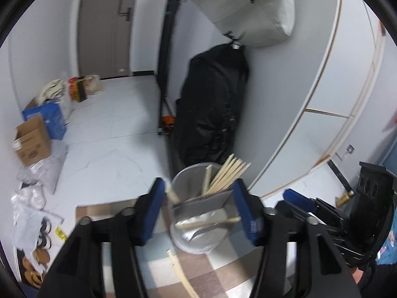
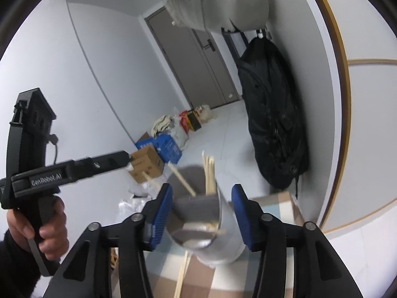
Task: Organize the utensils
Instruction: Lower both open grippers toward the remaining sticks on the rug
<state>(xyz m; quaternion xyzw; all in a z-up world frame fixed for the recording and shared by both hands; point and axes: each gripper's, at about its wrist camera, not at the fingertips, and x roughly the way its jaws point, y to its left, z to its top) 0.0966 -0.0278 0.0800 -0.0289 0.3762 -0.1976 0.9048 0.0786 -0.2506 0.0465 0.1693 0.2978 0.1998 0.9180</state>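
Observation:
A shiny metal utensil holder (image 1: 201,211) with two compartments stands on the checked tablecloth (image 1: 218,280). Several pale wooden chopsticks (image 1: 229,175) stick up out of it. My left gripper (image 1: 198,211) is open, its blue pads on either side of the holder, not pressing it. One loose chopstick (image 1: 182,274) lies on the cloth in front. In the right wrist view my right gripper (image 2: 202,214) is open around the same holder (image 2: 206,226), with chopsticks (image 2: 209,173) in it and loose chopsticks (image 2: 182,275) below. The left gripper shows at left (image 2: 74,171).
A black bag (image 1: 213,104) hangs on the wall behind the table, a white bag (image 1: 248,7) above it. Cardboard box (image 1: 32,141), blue box (image 1: 47,119) and plastic bags lie on the floor at left. A white cabinet (image 1: 335,87) stands right.

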